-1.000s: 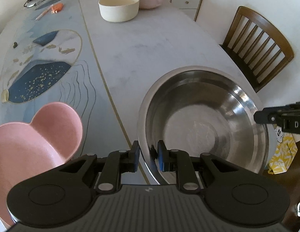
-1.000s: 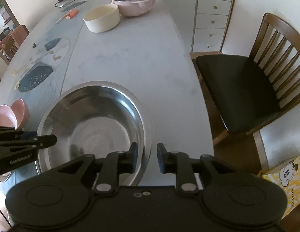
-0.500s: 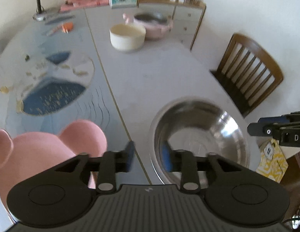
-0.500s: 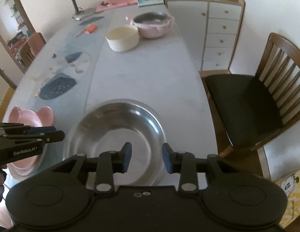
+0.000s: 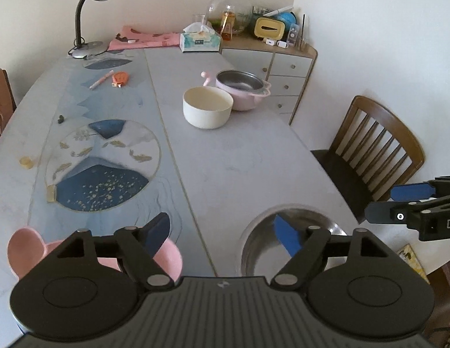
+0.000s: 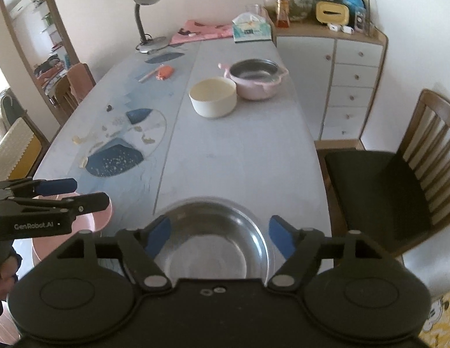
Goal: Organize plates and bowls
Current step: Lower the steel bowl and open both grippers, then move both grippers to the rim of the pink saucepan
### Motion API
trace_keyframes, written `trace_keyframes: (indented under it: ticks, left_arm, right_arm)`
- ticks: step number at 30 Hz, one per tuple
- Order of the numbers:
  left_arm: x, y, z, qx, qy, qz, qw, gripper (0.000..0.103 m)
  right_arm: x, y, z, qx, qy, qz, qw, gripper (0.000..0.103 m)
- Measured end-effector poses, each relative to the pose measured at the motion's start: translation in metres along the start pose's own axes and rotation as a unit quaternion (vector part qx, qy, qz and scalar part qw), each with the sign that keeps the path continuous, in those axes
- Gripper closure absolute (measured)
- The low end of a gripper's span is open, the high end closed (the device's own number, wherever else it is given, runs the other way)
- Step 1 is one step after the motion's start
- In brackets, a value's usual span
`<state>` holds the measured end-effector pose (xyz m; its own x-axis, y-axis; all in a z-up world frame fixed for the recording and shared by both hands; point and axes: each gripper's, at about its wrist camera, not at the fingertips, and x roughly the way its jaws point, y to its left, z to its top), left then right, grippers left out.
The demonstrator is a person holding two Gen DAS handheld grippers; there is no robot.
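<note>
A steel bowl [image 5: 286, 243] [image 6: 213, 243] sits at the near table edge. A pink eared bowl [image 5: 27, 246] [image 6: 91, 217] sits left of it. A cream bowl [image 5: 207, 110] [image 6: 213, 100] and a pink pot [image 5: 242, 90] [image 6: 257, 79] stand at the far middle. My left gripper [image 5: 222, 232] is open and empty, held above the table between the pink bowl and the steel bowl. My right gripper [image 6: 216, 232] is open and empty above the steel bowl. Each gripper shows at the edge of the other's view.
A wooden chair [image 5: 370, 156] [image 6: 399, 179] stands right of the table [image 5: 239, 159]. A drawer cabinet [image 6: 349, 87], desk lamp [image 5: 91, 14], tissue box [image 5: 199, 40], pen and orange item [image 5: 119, 79] lie at the far end. A patterned mat [image 5: 100, 162] covers the left half.
Both grippers have opened wide and risen away from the steel bowl, which stays on the table. The views now take in the whole table.
</note>
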<state>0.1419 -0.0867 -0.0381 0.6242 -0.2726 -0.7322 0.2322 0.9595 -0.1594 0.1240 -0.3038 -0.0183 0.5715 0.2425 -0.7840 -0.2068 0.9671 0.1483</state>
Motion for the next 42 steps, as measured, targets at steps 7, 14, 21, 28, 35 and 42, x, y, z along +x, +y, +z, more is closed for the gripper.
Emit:
trace_keyframes:
  ticks: [7, 14, 21, 28, 35, 42]
  left_arm:
    - [0.027, -0.007, 0.030, -0.020, -0.007, 0.014, 0.9997, 0.024]
    - [0.068, -0.018, 0.075, -0.058, -0.005, 0.051, 0.9971, 0.021]
    - [0.115, -0.035, 0.122, -0.084, -0.011, 0.081, 0.9931, 0.021]
    - [0.160, -0.048, 0.158, -0.125, -0.003, 0.103, 0.9868, 0.021]
    - [0.208, -0.056, 0.182, -0.156, 0.032, 0.114, 0.9806, 0.021]
    - [0.253, -0.055, 0.209, -0.206, 0.062, 0.112, 0.9700, 0.021]
  right_arm:
    - [0.013, -0.021, 0.041, -0.022, -0.008, 0.006, 1.000, 0.013]
    - [0.040, -0.052, 0.096, -0.048, -0.010, 0.017, 0.999, 0.008]
    - [0.082, -0.082, 0.159, -0.075, -0.005, 0.033, 0.997, 0.007]
    - [0.128, -0.106, 0.215, -0.087, 0.003, 0.039, 0.995, 0.007]
    - [0.173, -0.122, 0.256, -0.093, 0.017, 0.038, 0.995, 0.007]
    - [0.220, -0.135, 0.287, -0.097, 0.038, 0.040, 0.994, 0.007]
